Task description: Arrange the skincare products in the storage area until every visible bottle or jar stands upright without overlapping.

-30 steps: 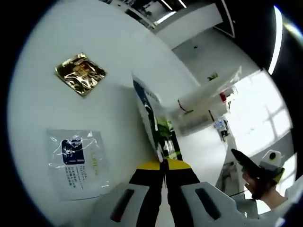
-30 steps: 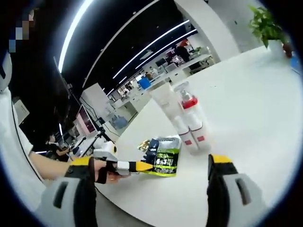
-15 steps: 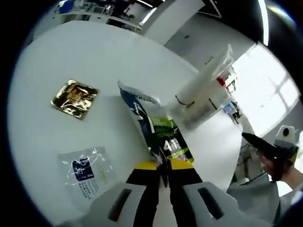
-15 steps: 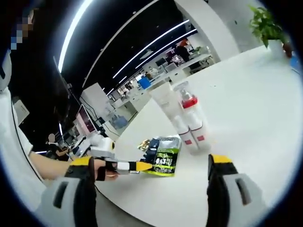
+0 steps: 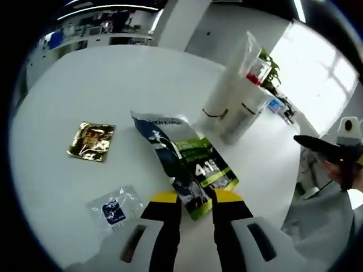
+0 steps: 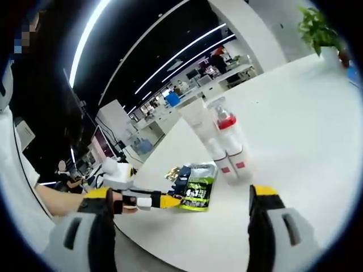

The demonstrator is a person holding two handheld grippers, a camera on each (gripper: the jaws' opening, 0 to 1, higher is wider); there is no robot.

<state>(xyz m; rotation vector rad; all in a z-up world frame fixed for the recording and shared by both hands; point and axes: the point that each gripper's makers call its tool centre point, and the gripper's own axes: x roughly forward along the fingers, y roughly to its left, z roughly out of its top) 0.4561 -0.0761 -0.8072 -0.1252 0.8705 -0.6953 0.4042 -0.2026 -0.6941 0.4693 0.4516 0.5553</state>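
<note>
A green and dark-blue sachet lies flat on the white table. Its near edge sits between the jaws of my left gripper, which are open. Behind it stands a tall clear pack of white bottles with red caps, leaning. In the right gripper view the same sachet lies in front of the bottle pack, and the left gripper touches its edge. My right gripper is wide open and holds nothing, well back from the table edge.
A gold foil sachet and a clear sachet with a blue label lie flat to the left. A potted plant stands at the far side. The right gripper, held by a hand, is off the table's right edge.
My left gripper's jaws have parted and let go of the green sachet, which went from held on edge to lying flat. The left view has tilted down. The right gripper has not moved.
</note>
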